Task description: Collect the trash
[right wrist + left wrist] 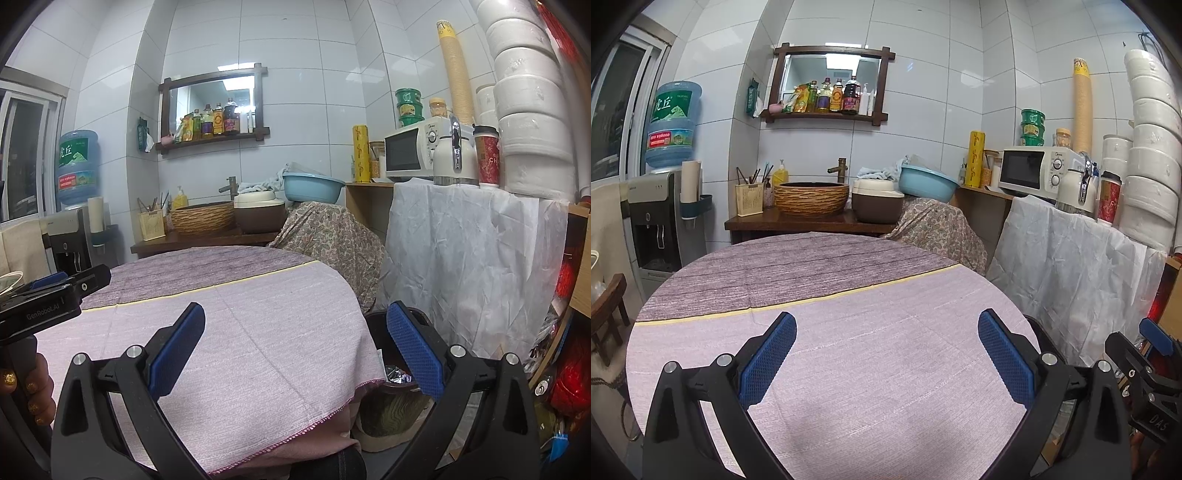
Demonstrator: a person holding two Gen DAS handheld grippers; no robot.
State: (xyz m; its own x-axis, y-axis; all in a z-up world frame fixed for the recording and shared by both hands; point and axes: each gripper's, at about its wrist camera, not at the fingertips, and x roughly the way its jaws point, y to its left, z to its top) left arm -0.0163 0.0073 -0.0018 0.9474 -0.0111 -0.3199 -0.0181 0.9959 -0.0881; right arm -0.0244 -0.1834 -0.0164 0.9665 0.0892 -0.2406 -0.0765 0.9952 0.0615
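In the left wrist view, the left gripper (886, 354) hovers low over the round desk (849, 288), which is covered with a purple cloth, and its jaws stand wide apart with nothing between them. No trash lies on the part of the desk that this view shows. At the right edge, the right gripper (1156, 354) is seen beside the desk, a little lower, near the white sheet that hangs over the side counter. In the right wrist view, the right gripper (295, 350) points over the right rim of the desk, and its jaws are also wide apart and hold nothing. Just below the right blue pad (413, 350), on the floor close to the desk, stands a dark bin (373, 332), and inside it I can see a crumpled piece of silver foil trash (397, 374). I judge that such foil is very light, thin and easy to crush, so it should be pinched on a raised fold, not on a flat part where the pads may slip. The left gripper (55, 291) appears at the left edge, held level by the person's hand (33, 384); from this side I cannot tell its opening.
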